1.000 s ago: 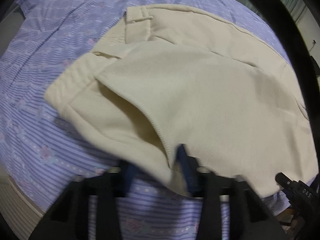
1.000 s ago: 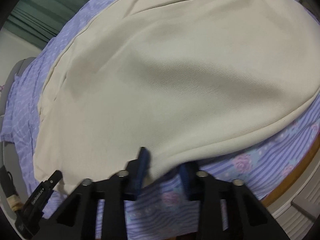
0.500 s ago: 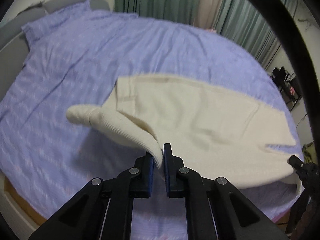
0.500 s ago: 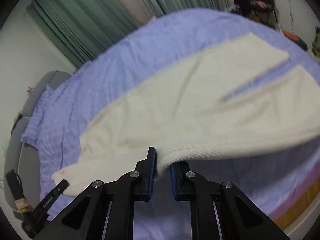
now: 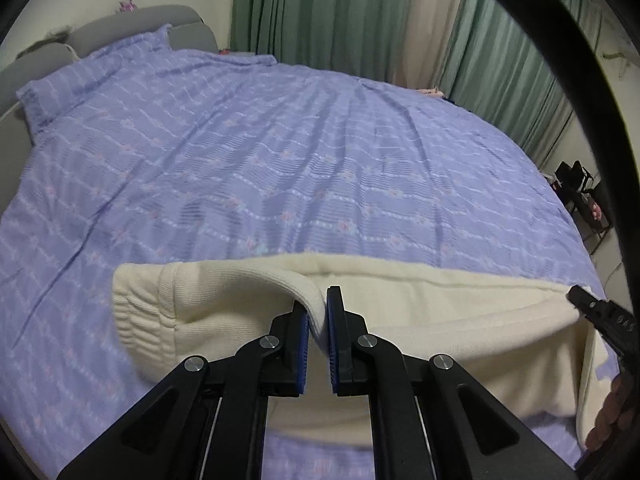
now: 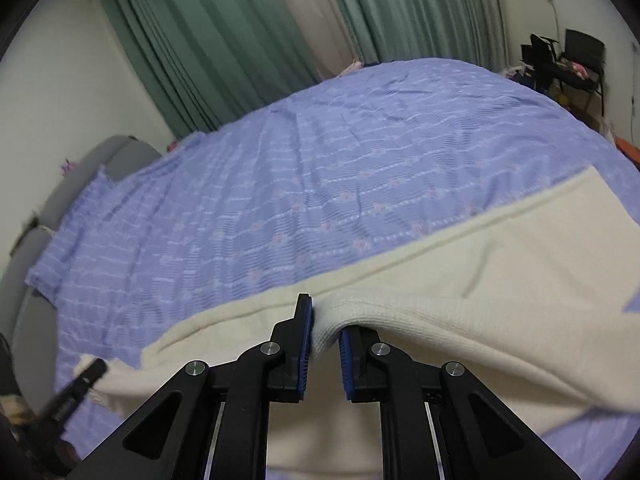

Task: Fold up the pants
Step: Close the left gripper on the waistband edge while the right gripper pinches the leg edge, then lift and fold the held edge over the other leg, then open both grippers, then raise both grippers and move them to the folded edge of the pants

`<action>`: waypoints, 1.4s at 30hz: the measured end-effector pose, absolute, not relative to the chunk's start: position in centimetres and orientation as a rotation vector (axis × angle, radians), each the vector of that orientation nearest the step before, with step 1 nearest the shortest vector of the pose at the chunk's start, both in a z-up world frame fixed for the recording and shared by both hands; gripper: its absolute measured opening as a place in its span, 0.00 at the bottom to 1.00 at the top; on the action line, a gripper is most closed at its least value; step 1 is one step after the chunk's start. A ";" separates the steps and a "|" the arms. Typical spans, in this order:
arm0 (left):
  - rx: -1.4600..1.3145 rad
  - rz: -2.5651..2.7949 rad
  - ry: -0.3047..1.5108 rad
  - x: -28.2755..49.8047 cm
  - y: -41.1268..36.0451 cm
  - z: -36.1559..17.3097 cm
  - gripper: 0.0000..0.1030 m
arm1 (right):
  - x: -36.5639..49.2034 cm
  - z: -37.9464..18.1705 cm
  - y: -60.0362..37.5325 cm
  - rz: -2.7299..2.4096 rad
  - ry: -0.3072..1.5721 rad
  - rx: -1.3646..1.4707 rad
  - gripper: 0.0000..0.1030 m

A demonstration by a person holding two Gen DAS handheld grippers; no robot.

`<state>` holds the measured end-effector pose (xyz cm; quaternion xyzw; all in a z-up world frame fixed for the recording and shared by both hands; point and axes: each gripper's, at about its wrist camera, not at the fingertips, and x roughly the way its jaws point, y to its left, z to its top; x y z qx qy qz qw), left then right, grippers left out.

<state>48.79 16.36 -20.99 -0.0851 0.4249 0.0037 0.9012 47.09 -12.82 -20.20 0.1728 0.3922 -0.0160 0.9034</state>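
**K:** Jaws first. Left gripper (image 5: 318,320): blue pads nearly closed, a ridge of the cream pants (image 5: 420,320) pinched between them, cloth bulging up over the left pad. Right gripper (image 6: 323,330): same pinch, a slightly wider gap, fabric fold packed into it against the left pad.

**M:** Where do the pants sit?

**K:** Along the near edge of the bed (image 5: 280,152). Both pinched points are raised, and the cloth drapes down from them and hangs slack between the two grips.

**M:** Differences between the views?

**K:** Left wrist view shows a ribbed, rolled end (image 5: 140,316) of the garment left of the jaws, plus the right tool's black tip at the right edge of frame with fingers (image 5: 612,412) gripping it below. Right wrist view shows the long flat leg (image 6: 540,248) running off toward the bed's right edge, lying on the purple striped sheet (image 6: 320,160). The left tool's tip is blurred at lower left there.

**M:** Tool pose?

**K:** Both point across the bed, held low and roughly level, side by side at the near edge.

**M:** Background?

**K:** Grey headboard (image 5: 132,26) at the far left corner, green curtains (image 5: 340,12) behind the far edge, a black chair (image 6: 580,60) beyond the right edge.
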 end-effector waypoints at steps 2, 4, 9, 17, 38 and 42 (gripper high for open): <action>-0.165 0.009 0.898 51.0 16.2 -22.1 0.10 | 49.6 -21.7 -12.7 -0.030 0.843 0.336 0.13; -0.143 0.011 0.921 53.4 16.1 -23.4 0.10 | 51.2 -22.9 -12.7 -0.028 0.869 0.317 0.13; -0.097 0.035 0.973 56.9 15.7 -26.2 0.10 | 54.6 -26.1 -12.2 -0.017 0.937 0.245 0.13; -0.119 0.066 1.091 59.7 15.9 -29.8 0.14 | 56.9 -28.3 -11.7 -0.007 1.039 0.196 0.19; 0.119 -0.257 0.798 42.9 10.1 -11.6 0.81 | 39.2 -10.0 -10.3 0.077 0.788 0.141 0.72; 0.139 -0.354 0.763 38.6 7.9 -7.6 0.84 | 34.5 -6.3 -11.2 0.050 0.770 0.167 0.72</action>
